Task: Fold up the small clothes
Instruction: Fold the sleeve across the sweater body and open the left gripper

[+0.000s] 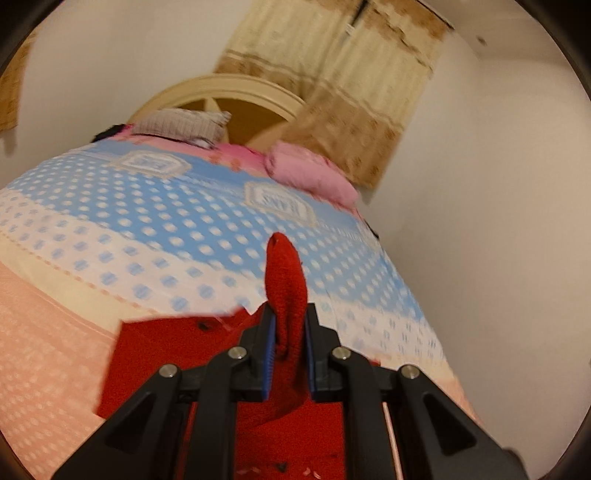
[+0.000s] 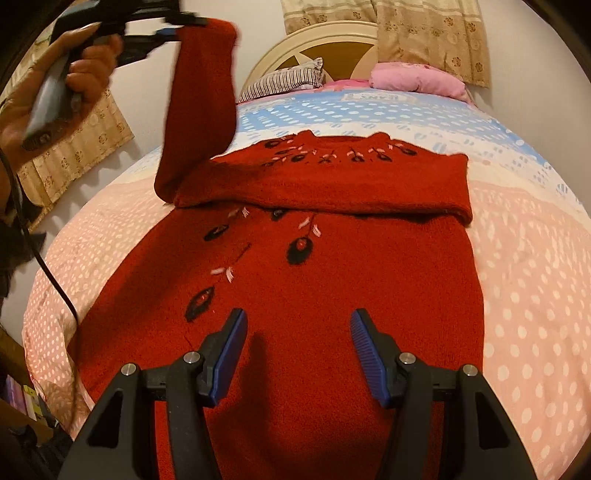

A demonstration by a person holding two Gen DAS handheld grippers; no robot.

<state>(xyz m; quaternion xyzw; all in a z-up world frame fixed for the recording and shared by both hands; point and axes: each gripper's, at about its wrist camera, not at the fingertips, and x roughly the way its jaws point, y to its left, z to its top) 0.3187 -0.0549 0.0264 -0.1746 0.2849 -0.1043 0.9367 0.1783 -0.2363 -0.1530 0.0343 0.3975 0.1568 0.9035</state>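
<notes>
Sweater sleeve (image 1: 287, 291) between clamped left jaws

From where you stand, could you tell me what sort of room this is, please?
Most likely a bedroom. A bed with a dotted bedspread fills the view, an arched headboard and pink pillow sit at its far end, and patterned curtains hang behind.
</notes>
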